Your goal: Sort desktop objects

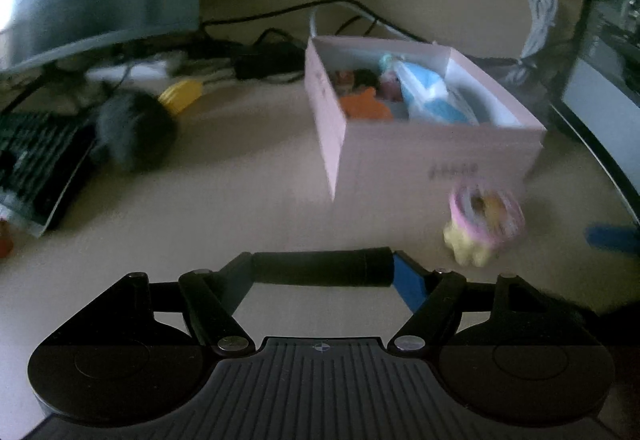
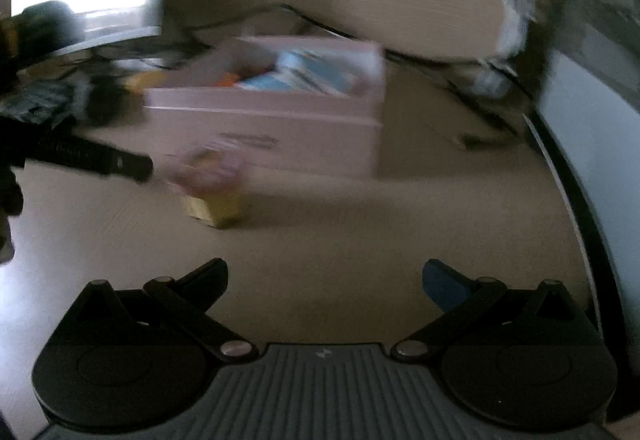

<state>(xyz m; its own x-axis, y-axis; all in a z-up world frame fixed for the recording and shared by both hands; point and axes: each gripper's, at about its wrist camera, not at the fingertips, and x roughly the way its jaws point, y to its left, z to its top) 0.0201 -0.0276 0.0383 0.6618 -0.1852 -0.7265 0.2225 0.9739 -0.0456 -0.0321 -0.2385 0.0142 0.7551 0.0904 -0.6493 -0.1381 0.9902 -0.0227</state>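
Here, left gripper (image 1: 320, 267) clamping black cylinder (image 1: 322, 267), pink box (image 1: 436, 152) ahead, desk (image 1: 220, 200) open between.

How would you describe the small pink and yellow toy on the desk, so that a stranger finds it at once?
Find the open pink box in the middle of the desk. The toy stands on the desk just before the box's near wall, outside it. Alone among nearby things, it is pale yellow below and pink above.

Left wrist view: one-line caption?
Left gripper clamps a black cylinder before the pink box of sorted items.
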